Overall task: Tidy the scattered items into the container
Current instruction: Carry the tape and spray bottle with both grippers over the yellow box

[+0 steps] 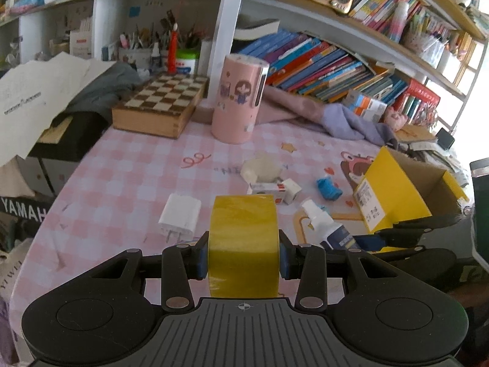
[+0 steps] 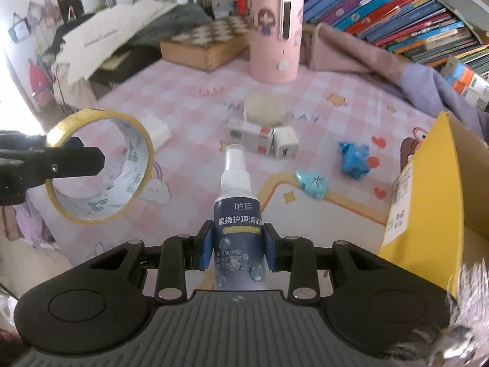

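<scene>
Yellow cardboard box (image 2: pixel 440 183): one, the container, open-topped, lying ahead and to the right of the right hand-held gripper (image 2: pixel 238 249); in the left wrist view it sits far right of the left hand-held gripper (image 1: pixel 243 255), so the right hand is the nearer one, I judge.
Key relation: the next move for both loads seems to be a carry rightward over the box's open mouth; the right one has the shorter path.
Surface (image 2: pixel 189 98): one, covered with a pink checked cloth, below and ahead of both grippers.
Tape roll (image 1: pixel 243 244): one, yellow, clamped across its width between the left hand-held gripper's blue pads (image 1: pixel 200 260); its hole axis runs side to side, pad to pad.
Spray bottle (image 2: pixel 237 214): one, dark label, white nozzle, pinched at mid-body by the right hand-held gripper at a narrow setting; its long axis points straight ahead along the fingers, nozzle away.
Off-white lump (image 2: pixel 266 107): one, ahead of the right gripper, past the bottle's nozzle; what it is I cannot tell.
Red-and-white carton (image 2: pixel 249 136): one, lying flat just before that lump.
White charger plug (image 1: pixel 180 215): one, flat, ahead-left of the left gripper.
White cube adapter (image 2: pixel 285 146): one, touching the carton's right end.
Blue crumpled pieces (image 2: pixel 354 159): two, ahead-right of the right gripper, between bottle and box.
Loose items left on the surface: six by my count.
</scene>
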The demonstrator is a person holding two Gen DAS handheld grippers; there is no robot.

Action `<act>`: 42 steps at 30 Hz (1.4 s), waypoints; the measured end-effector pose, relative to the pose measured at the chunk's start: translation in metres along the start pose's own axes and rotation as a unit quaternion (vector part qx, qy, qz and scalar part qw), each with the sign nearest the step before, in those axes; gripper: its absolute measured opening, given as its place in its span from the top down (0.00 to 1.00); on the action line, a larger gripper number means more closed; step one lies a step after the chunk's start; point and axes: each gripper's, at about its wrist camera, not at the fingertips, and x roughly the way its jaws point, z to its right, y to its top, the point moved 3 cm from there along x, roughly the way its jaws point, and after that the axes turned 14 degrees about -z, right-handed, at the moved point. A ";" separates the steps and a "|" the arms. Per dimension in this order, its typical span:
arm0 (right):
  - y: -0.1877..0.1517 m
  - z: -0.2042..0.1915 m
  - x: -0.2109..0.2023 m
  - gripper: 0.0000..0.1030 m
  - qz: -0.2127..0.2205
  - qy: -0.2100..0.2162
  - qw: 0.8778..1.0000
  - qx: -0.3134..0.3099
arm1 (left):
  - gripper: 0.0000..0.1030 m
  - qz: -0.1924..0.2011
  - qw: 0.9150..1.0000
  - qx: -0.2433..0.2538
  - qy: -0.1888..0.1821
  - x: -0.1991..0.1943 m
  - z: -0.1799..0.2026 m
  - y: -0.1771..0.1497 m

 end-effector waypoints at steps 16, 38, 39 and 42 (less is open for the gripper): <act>-0.027 -0.028 -0.074 0.70 0.065 -0.007 0.998 0.006 | 0.61 0.048 0.998 0.013 -0.023 -0.059 0.012 -0.028; -0.146 -0.082 -0.106 0.70 0.051 -0.005 0.997 0.062 | 0.61 0.026 0.998 0.010 -0.055 -0.109 0.023 -0.131; -0.152 -0.084 -0.108 0.70 0.050 -0.005 0.997 0.065 | 0.61 0.025 0.998 0.012 -0.057 -0.110 0.024 -0.135; -0.167 -0.088 -0.112 0.70 0.046 -0.007 0.996 0.072 | 0.61 0.019 0.998 0.018 -0.064 -0.112 0.030 -0.143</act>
